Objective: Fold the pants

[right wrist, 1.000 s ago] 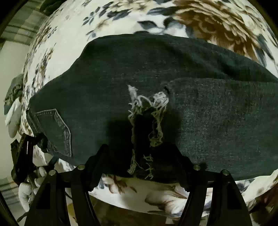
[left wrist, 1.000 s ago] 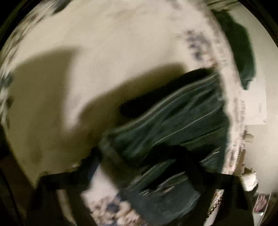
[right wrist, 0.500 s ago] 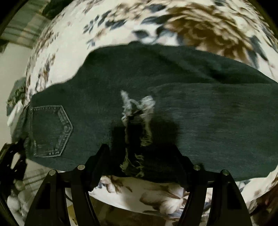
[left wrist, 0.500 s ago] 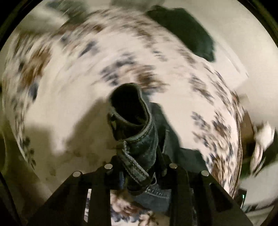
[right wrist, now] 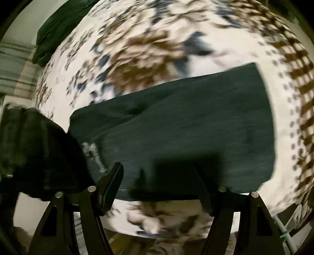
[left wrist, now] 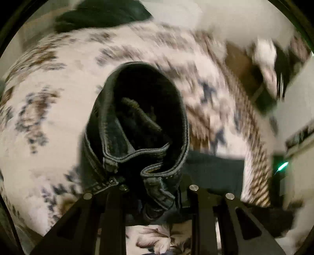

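Dark denim pants lie on a floral bedsheet. In the left wrist view my left gripper is shut on the pants' waistband, which gapes open above the sheet. In the right wrist view my right gripper is open and empty over the near edge of the legs. The lifted waist part hangs at the left. A frayed tear shows near the left fingertip.
A dark green garment lies at the bed's far edge, also in the left wrist view. Floor and clutter lie beyond the bed's right side. The bed's near edge runs under the right gripper.
My left gripper has lifted and carried the waistband across the bed. My right gripper has let go of the torn knee area and moved right along the legs.
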Tool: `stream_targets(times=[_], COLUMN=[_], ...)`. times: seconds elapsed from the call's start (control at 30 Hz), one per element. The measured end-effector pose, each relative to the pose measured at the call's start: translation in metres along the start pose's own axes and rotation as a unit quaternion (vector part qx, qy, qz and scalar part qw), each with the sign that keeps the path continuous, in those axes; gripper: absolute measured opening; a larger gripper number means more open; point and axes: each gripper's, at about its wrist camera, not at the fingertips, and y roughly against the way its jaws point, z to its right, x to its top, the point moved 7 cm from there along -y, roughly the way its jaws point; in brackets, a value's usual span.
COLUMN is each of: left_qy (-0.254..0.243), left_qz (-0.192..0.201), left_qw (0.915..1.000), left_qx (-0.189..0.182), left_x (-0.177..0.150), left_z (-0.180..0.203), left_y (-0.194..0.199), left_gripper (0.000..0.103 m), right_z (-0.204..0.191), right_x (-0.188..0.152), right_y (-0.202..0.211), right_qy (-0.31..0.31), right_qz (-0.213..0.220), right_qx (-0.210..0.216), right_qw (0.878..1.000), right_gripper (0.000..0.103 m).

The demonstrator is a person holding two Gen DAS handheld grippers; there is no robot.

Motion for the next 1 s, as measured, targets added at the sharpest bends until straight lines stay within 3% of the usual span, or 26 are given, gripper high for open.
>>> stream_targets(times=[0.13,0.3,0.4,0.5,0.67,0.73,0.87,1.0], left_qy=[-0.018,-0.013,0.012,0.031,0.047,0.048,0.06,0.078], left_qz=[-0.072,-0.09,-0.097,-0.106,-0.09,-0.083,-0.067,-0.083], left_qw=[0.9971,0.9956,0.9952,0.9938,0.9948,0.9948,0.9923,0.9858], left_qx=[0.015,0.018,0.001,0.003,0.007,0.035,0.085,0.124], left_x=[-0.013,-0.011,-0.013,-0.011,-0.002,0.001,0.006,-0.003], left_z=[0.019,0.025,0.024,0.02,0.013,0.004,-0.026,-0.063], left_y=[-0.059,-0.058,-0.047,-0.035,-0.009,-0.002,0.01,0.003], left_gripper=[0.022,0.029,0.042,0.073,0.075,0.097,0.097,0.097], right_z=[0.026,0.026,0.009,-0.011,-0.034,-0.04,-0.059,-0.08], right_x=[0.007,0.021,0.032,0.039,0.046,0.046,0.046,0.041], right_y=[0.004,0.012,0.015,0.016,0.02,0.02,0.011,-0.025], right_qy=[-0.014,-0.005,0.011,0.018,0.025,0.028,0.048,0.07], right_qz=[-0.005,0.002,0.004,0.005,0.005,0.005,-0.003,-0.039], right_qx=[0.007,0.035,0.058,0.081,0.106,0.112,0.128,0.141], right_qw=[1.0,0.999,0.998,0.997,0.994,0.993,0.991,0.987], right_gripper=[0.074,0.088,0.091,0.093,0.096,0.097,0.099,0.101])
